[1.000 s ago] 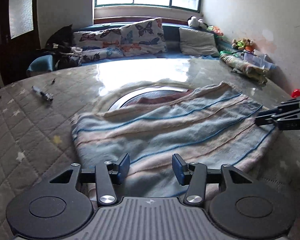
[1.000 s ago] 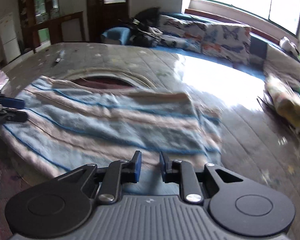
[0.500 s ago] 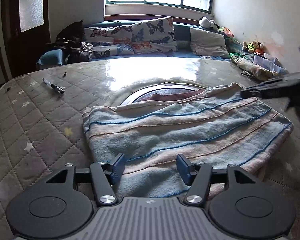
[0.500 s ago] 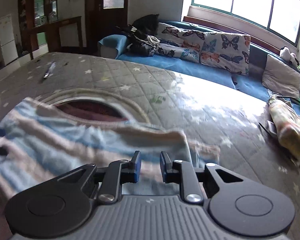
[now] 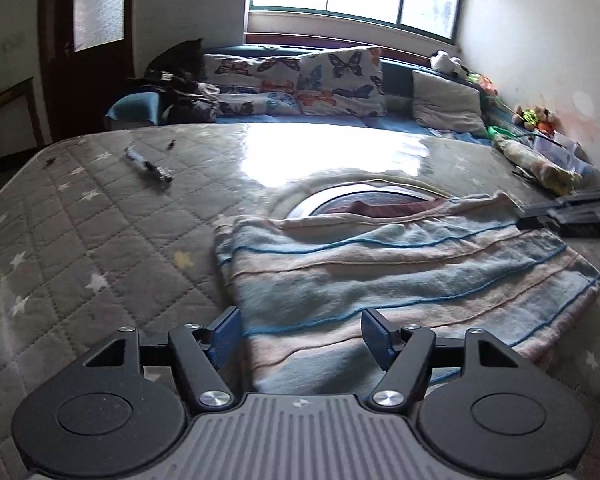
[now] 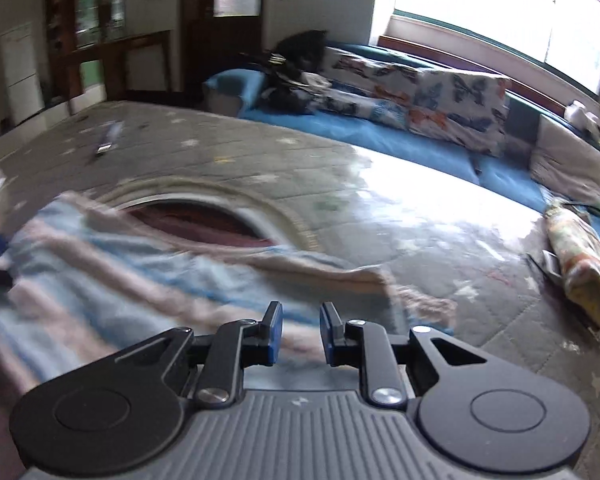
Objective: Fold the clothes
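Left tool (image 5: 302,330): we see it spread, just been widening, above the sweater (image 5: 400,268).
Right tool (image 6: 299,332): narrow gap, pinching nothing we see.

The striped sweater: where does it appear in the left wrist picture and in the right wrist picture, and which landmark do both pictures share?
Left wrist view: the striped sweater lies flat at centre and right, just beyond the open left gripper.
Right wrist view: the sweater fills the lower left, blurred, reaching in front of the right gripper.
Shared landmark: the butterfly cushions under the window.
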{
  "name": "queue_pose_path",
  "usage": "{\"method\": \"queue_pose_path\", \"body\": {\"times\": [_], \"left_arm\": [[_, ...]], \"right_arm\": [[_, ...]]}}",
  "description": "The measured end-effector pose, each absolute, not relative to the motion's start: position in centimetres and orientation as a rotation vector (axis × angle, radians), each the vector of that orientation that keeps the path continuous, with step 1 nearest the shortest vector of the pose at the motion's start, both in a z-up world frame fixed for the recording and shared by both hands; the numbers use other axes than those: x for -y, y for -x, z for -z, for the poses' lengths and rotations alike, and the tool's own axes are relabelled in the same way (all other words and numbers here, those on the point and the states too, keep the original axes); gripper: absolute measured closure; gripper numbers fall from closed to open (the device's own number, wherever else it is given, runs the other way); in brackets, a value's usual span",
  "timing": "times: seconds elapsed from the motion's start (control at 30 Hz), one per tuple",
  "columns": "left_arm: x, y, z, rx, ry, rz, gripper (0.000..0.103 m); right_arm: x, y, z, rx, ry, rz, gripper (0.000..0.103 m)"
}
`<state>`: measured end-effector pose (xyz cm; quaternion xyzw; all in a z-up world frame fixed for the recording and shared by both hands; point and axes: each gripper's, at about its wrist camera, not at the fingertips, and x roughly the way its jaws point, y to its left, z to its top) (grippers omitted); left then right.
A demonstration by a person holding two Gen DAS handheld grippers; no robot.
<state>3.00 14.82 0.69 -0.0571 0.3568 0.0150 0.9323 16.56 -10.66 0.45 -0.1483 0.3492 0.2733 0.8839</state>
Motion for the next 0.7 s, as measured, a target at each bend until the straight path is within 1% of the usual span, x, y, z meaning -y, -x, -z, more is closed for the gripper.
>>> {"method": "queue_pose_path", "body": {"times": [0.17, 0.2, 0.3, 0.37, 0.43, 0.7], "left_arm": [[-16.2, -2.2, -0.5, -0.743, 0.154, -0.068, 0.036], [-16.5, -2.1, -0.4, -0.749, 0.165, -0.07, 0.04], [-17.0, -1.9, -0.3, -0.762, 0.191, -0.076, 0.044], [-17.3, -1.9, -0.4, -0.764, 0.209, -0.082, 0.045], [-17.7, -1.8, -0.5, -0.765, 0.231, -0.086, 0.046], [-19.2, -1.4, -1.0, -0.773, 0.33, -0.087, 0.043]], "right_arm": [[8.0, -12.0, -1.0, -0.71, 0.387, -0.701, 0.083], [7.2, -11.2, -1.1, -0.707, 0.4, -0.731, 0.083], [4.9, -8.9, -1.2, -0.697, 0.432, -0.825, 0.083], [3.5, -7.7, -1.1, -0.688, 0.455, -0.875, 0.082], [1.5, -6.2, -0.8, -0.669, 0.495, -0.94, 0.078], [-4.4, -2.5, 0.5, -0.602, 0.606, -1.083, 0.077]]}}
